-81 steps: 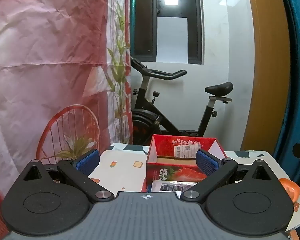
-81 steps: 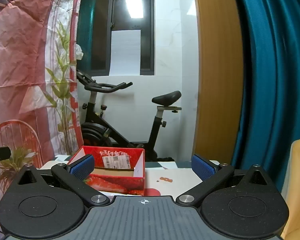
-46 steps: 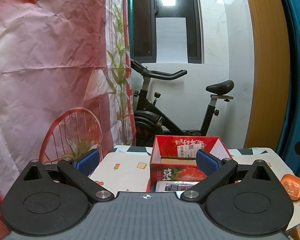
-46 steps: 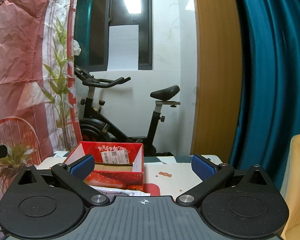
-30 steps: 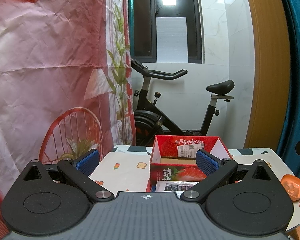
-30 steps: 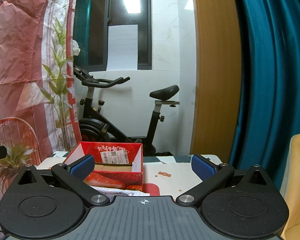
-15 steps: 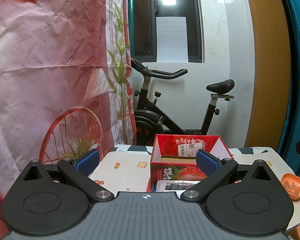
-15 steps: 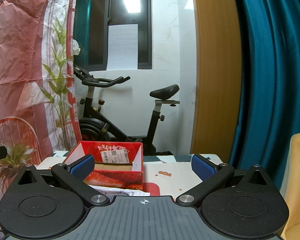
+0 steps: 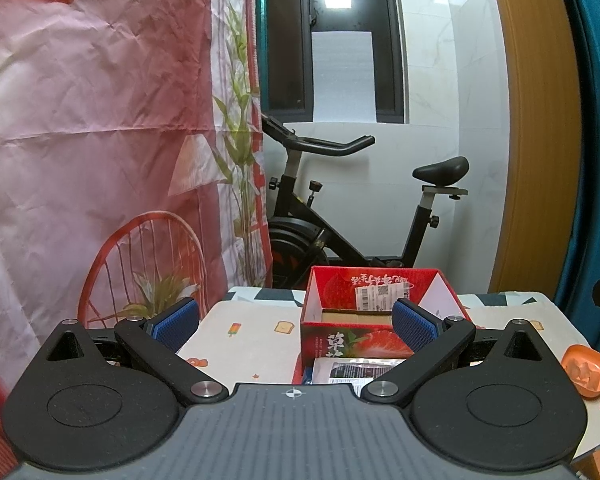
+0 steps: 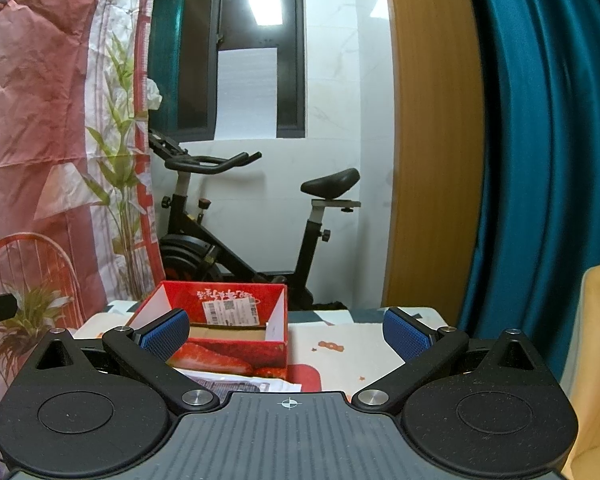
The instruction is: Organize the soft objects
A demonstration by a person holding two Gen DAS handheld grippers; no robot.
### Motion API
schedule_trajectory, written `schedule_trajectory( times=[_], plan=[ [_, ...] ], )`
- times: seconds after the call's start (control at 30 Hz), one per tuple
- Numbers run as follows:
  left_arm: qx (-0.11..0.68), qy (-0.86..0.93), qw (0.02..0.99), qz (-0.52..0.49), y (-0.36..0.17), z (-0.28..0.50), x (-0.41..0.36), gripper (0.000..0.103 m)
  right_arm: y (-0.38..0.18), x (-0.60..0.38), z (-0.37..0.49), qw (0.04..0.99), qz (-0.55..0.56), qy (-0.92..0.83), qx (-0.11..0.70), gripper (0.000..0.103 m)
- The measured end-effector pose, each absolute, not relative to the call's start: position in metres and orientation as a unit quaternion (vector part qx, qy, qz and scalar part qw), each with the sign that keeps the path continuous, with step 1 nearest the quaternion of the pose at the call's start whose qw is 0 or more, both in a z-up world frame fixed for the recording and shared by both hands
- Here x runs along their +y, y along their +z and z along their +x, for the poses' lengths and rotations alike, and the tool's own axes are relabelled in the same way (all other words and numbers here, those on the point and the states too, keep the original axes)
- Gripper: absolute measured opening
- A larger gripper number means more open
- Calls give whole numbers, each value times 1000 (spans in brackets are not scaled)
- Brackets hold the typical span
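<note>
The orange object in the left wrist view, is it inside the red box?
No, the orange object lies on the table near its right edge, well apart from the red box.

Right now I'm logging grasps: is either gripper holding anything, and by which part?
Nothing is held. The left gripper and right gripper are both open and empty, short of the red box.

Dim, warm indoor light; a ceiling lamp's glare reflects in the dark window (image 9: 336, 40); sharp focus, fisheye-bent edges.
</note>
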State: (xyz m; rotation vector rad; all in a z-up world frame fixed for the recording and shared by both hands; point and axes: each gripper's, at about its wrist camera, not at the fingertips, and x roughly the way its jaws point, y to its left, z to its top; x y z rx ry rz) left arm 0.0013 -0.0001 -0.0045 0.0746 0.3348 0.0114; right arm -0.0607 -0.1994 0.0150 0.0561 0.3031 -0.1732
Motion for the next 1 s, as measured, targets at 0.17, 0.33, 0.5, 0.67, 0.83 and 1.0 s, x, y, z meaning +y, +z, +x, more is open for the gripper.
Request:
schedule_trajectory(
  times=[0.17,0.33,0.5,0.67,0.83,1.0],
  plan=[
    [169,8,985,36,-6,3,1,103,13,-201,-62,985,31,-87,149,103],
    [181,15,983,30,-10,8,3,103,12,-201,-62,985,32,-85,148,103],
    [206,18,978,24,-21,23,7,103,5,-204,-57,984,43,-78,156,103],
    [226,19,974,23,-38,46,13,103,-7,-214,-44,982,60,-70,163,103],
    [246,20,969,10,-58,74,23,103,-30,-229,-16,978,68,-70,184,103],
    [264,36,964,-1,-73,99,30,103,-56,-241,12,973,76,-77,203,103]
  ],
)
